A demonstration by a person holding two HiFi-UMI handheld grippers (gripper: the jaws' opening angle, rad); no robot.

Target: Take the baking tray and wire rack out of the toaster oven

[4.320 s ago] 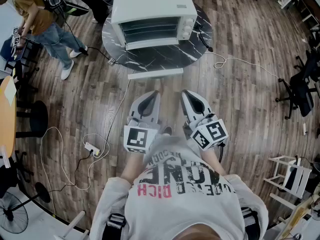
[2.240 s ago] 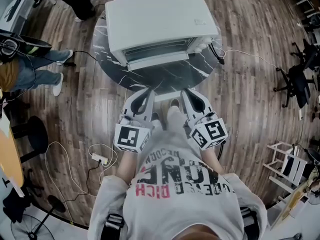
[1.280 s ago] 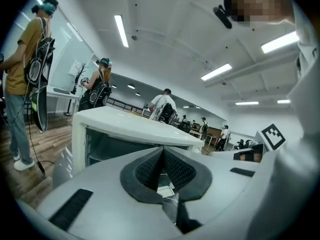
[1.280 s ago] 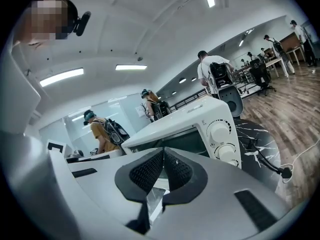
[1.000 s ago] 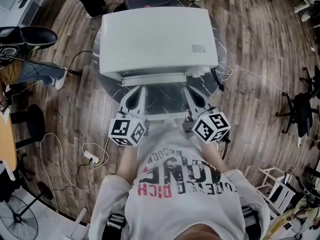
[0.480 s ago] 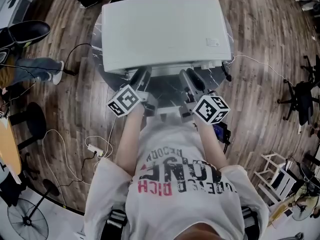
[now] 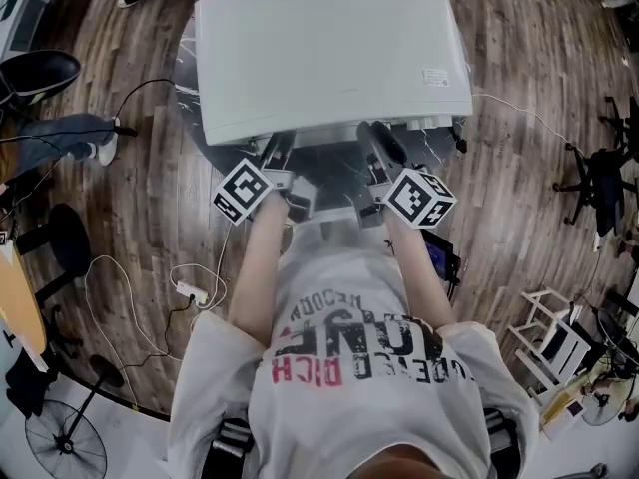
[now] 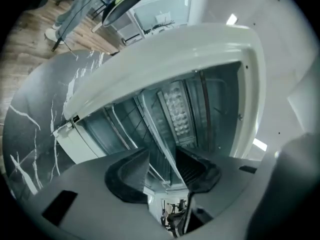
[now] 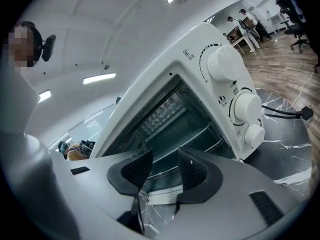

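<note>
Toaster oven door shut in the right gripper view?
No, the toaster oven stands open, its interior plainly exposed.

Wood floor [image 7: 529, 28], dark marble table [image 8: 35, 114]

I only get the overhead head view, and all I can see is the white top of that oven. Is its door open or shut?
Observer: Open. The right gripper view looks straight into the cavity of the toaster oven.
Operator: Is anything in there?
Observer: Yes, a wire rack sits inside, not yet pulled out.
Operator: Have those two grabbers taken hold of it?
Observer: No. The left hand-held gripper and the right hand-held gripper have just been opening their jaws. Both pairs stand apart, with nothing clamped between the pads.
</note>
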